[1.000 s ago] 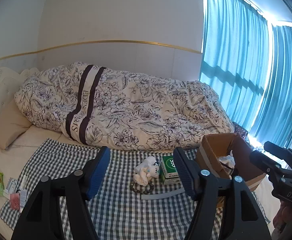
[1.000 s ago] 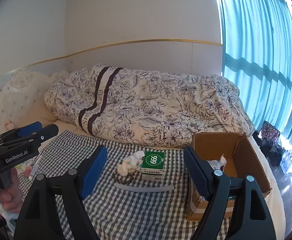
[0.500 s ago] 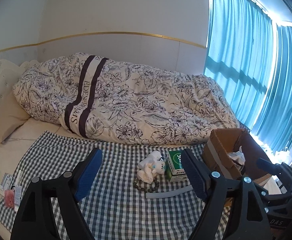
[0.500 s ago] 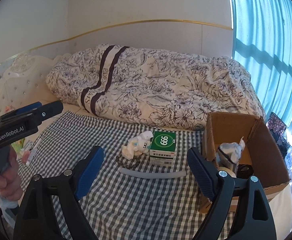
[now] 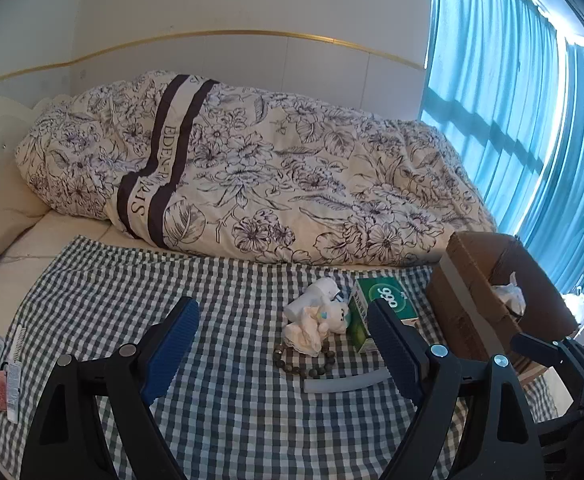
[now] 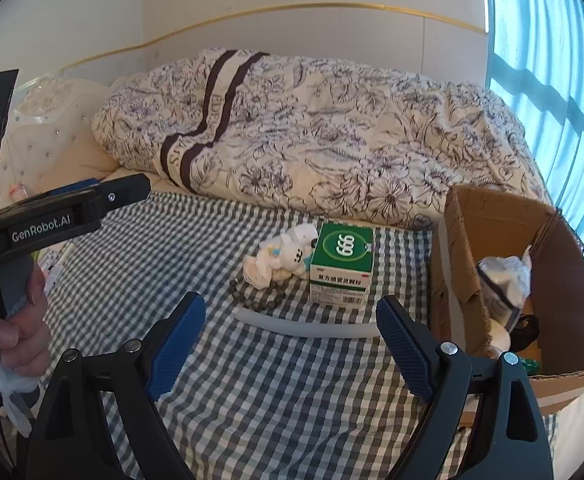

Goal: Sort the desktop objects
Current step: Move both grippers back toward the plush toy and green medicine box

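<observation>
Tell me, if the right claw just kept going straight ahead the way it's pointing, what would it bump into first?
Probably the pale curved strip lying on the checked cloth, since it sits centred between the open right claw fingers. Just beyond come the bead bracelet and green box. Depth is hard to judge.

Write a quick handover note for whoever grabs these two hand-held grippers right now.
Left hand-held gripper: open, empty, above the checked cloth.
Right hand-held gripper: open, empty.
On the cloth, close together: green medicine box, white plush toy, bead bracelet, pale curved strip.
Cardboard box to the right already holds some items.
Left to do: those four pieces remain unsorted.
</observation>
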{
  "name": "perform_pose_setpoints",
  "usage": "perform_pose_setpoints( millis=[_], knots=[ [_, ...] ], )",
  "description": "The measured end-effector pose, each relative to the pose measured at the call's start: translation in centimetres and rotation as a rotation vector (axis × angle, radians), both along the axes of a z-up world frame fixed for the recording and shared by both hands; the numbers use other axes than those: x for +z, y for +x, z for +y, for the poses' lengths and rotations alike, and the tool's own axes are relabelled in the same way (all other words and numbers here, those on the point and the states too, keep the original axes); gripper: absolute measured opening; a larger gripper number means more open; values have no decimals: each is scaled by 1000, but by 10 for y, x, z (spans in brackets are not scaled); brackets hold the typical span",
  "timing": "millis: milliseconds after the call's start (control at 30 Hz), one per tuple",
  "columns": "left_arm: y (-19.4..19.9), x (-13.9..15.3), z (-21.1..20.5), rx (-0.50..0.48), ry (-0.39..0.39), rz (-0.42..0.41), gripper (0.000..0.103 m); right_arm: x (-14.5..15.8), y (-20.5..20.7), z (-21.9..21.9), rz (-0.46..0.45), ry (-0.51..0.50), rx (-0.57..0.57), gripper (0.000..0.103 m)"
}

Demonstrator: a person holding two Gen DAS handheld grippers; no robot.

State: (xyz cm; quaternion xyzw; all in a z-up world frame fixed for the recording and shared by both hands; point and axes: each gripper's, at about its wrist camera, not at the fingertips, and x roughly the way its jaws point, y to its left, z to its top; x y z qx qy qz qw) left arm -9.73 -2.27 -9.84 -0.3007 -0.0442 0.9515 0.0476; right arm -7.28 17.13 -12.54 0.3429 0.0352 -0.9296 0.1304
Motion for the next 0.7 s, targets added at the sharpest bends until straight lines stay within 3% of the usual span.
perform_pose_setpoints(
  millis=[367, 700],
  knots=[
    [-36, -36, 3, -24, -8, -69, 89, -45, -34, 4, -92, -15, -13, 88],
    [-74, -87, 21, -69, -27, -158, 89, -89, -65, 14, -164, -16, -30, 88]
  ],
)
